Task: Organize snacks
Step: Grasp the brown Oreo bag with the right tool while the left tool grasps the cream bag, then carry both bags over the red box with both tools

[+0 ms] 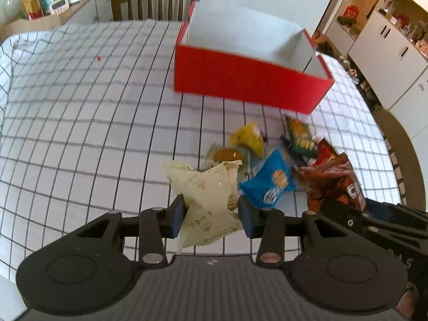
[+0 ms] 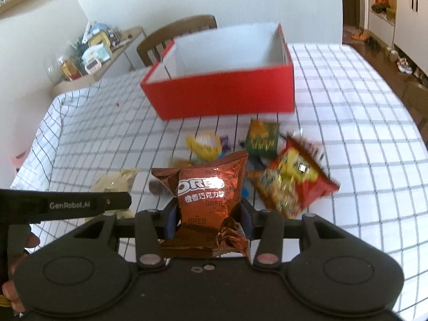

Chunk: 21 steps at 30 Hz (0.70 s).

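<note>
1. The red box (image 1: 248,85) is the landmark: stiff cardboard, rectangular, glossy red outside and plain white inside, open at the top. As far as both views reach inside it, only white walls show.
2. It stands on the counter (image 1: 80,112), which wears a white cloth with a thin dark grid, soft and a little wrinkled.
3. In front of the box, on the cloth, lies a loose pile of small snack packets: a yellow packet (image 1: 250,139), a green packet (image 1: 301,136), a blue packet (image 1: 270,183) and a red-and-yellow packet (image 2: 297,179). All are thin, shiny film, crumpled, pillow-shaped.
4. The left hand-held gripper (image 1: 211,218) is clamped on a pale cream packet (image 1: 207,187). This packet is semi-transparent, wrinkled, and pinched to a narrow waist between the blue pads; it is on the near side of the pile, further from the box.
5. The right hand-held gripper (image 2: 208,220) is clamped on a copper-brown foil Oreo packet (image 2: 206,200), metallic and creased, with a jagged seal edge. It hangs in front of the box, above the pile.
6. Behind the box stands a wooden chair (image 2: 176,37) with a slatted back.
</note>
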Each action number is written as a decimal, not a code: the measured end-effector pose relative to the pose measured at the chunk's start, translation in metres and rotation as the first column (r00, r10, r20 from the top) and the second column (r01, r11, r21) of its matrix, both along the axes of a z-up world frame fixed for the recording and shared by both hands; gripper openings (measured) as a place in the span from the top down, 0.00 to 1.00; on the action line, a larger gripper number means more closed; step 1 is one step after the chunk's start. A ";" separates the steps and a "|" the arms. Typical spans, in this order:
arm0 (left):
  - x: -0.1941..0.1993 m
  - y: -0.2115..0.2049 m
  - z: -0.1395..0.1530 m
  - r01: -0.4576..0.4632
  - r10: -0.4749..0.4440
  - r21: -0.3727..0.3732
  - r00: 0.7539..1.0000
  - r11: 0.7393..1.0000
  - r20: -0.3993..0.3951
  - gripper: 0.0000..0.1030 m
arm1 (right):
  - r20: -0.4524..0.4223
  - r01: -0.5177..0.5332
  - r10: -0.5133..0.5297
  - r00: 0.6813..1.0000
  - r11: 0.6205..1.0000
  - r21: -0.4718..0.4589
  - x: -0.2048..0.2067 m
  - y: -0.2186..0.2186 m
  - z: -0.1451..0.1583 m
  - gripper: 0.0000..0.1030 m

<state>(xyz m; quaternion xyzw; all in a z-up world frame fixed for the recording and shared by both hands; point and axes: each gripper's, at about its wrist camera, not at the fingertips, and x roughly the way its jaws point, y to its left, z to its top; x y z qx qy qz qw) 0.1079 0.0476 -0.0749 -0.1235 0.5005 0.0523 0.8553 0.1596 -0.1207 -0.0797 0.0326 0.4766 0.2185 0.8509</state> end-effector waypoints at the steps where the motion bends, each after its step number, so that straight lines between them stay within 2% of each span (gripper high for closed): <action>1: 0.002 0.000 0.005 0.001 -0.001 0.001 1.000 1.000 0.009 0.59 | 0.012 -0.002 0.002 1.000 1.000 -0.001 0.003 0.000 0.004 0.56; 10: 0.032 -0.007 0.046 0.030 -0.033 0.032 0.996 0.999 0.087 0.59 | 0.093 -0.021 0.021 0.995 1.000 0.000 0.035 0.002 0.038 0.56; 15: 0.056 -0.009 0.060 0.039 -0.043 0.040 0.994 0.998 0.102 0.59 | 0.131 -0.021 0.020 0.991 1.000 0.000 0.057 0.008 0.052 0.56; 21: 0.089 -0.013 0.074 0.047 -0.058 0.091 0.991 0.995 0.120 0.59 | 0.168 -0.018 0.021 0.986 1.000 -0.023 0.087 0.013 0.063 0.56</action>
